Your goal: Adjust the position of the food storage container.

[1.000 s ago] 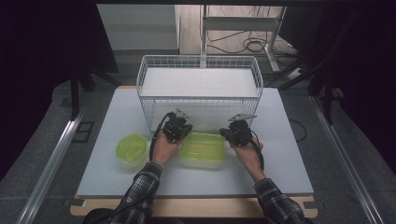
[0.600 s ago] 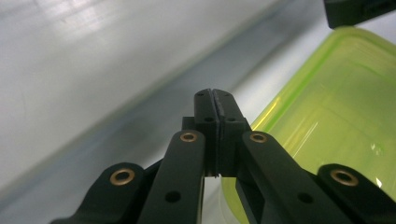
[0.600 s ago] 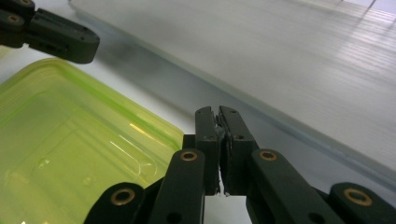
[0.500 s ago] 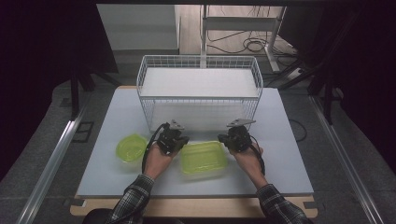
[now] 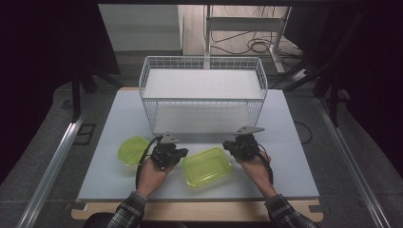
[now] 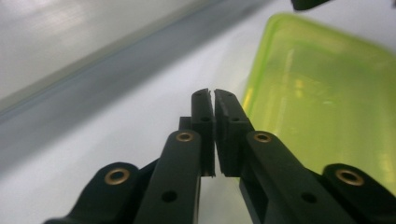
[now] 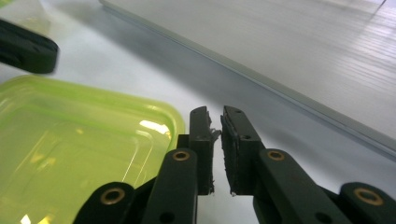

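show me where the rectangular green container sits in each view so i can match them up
High view: rectangular green container lies low centre on the white table, between the left gripper and right gripper.
Left gripper view: it takes the right side, just right of the jaws.
Right gripper view: it takes the lower left, left of the jaws.
Shared landmark: the wire basket beyond it; its base edge crosses both gripper views.

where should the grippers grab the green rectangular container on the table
Probably by its thin raised rim: the green rectangular container lies flat and open side up between the left gripper and right gripper, so each could pinch a short end from its side.
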`<state>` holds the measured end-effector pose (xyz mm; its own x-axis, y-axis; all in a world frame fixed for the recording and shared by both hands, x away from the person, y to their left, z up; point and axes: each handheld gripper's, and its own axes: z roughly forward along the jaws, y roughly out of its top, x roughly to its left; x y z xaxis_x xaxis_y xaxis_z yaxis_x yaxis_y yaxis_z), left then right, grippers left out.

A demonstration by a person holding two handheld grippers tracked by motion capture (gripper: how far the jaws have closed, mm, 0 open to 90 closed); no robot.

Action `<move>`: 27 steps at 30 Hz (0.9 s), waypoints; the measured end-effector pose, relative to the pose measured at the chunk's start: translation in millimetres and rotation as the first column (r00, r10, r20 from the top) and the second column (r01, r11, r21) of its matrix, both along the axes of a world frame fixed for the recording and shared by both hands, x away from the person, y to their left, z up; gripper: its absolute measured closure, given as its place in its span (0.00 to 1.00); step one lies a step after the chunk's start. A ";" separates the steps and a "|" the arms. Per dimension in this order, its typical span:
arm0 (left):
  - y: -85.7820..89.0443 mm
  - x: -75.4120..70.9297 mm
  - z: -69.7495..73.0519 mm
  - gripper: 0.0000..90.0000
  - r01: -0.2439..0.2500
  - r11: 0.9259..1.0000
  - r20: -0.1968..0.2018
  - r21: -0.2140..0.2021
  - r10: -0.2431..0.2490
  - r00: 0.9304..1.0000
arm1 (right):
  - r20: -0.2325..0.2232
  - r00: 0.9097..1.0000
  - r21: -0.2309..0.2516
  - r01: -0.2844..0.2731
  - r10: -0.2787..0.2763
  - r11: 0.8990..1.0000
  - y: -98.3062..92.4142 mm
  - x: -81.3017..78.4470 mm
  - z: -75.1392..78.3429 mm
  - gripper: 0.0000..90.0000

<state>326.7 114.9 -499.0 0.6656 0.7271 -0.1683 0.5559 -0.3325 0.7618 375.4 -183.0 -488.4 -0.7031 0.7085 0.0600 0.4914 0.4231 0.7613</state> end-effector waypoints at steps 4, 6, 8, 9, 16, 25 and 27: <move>12.0 -12.1 7.1 0.89 -0.009 0.999 0.026 -0.036 0.010 1.000 | 0.001 1.000 0.023 -0.007 0.007 1.000 -10.5 -11.3 6.4 0.83; 17.0 -19.4 8.9 0.83 -0.006 0.999 0.043 -0.042 0.008 0.999 | 0.001 1.000 0.024 -0.011 0.011 1.000 -12.7 -14.5 8.0 0.81; 22.5 -28.8 9.4 0.74 -0.013 0.999 0.060 -0.045 0.015 0.998 | 0.003 1.000 0.023 -0.023 0.023 0.999 -16.3 -21.7 10.5 0.76; 26.6 -35.4 9.1 0.70 -0.021 0.999 0.067 -0.045 0.024 0.998 | 0.007 1.000 0.020 -0.030 0.030 0.999 -19.3 -28.7 12.1 0.72; 36.8 -56.5 5.1 0.46 -0.050 0.998 0.078 -0.049 0.054 0.996 | 0.021 0.999 0.015 -0.049 0.049 0.999 -26.7 -46.1 13.3 0.55; 32.7 -81.8 -2.0 0.08 -0.063 0.997 0.096 0.035 0.059 0.994 | 0.042 0.995 -0.007 -0.095 0.095 0.995 -28.1 -64.9 8.2 0.33; 33.1 -86.4 -3.1 0.05 -0.054 0.998 0.094 0.039 0.050 0.994 | 0.039 0.994 0.005 -0.105 0.105 0.994 -29.9 -68.0 6.5 0.28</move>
<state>240.3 148.0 -502.1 0.6382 0.7661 -0.0761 0.5005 -0.3379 0.7971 307.5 -212.9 -481.8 -0.7756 0.6302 0.0362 0.4144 0.4651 0.7823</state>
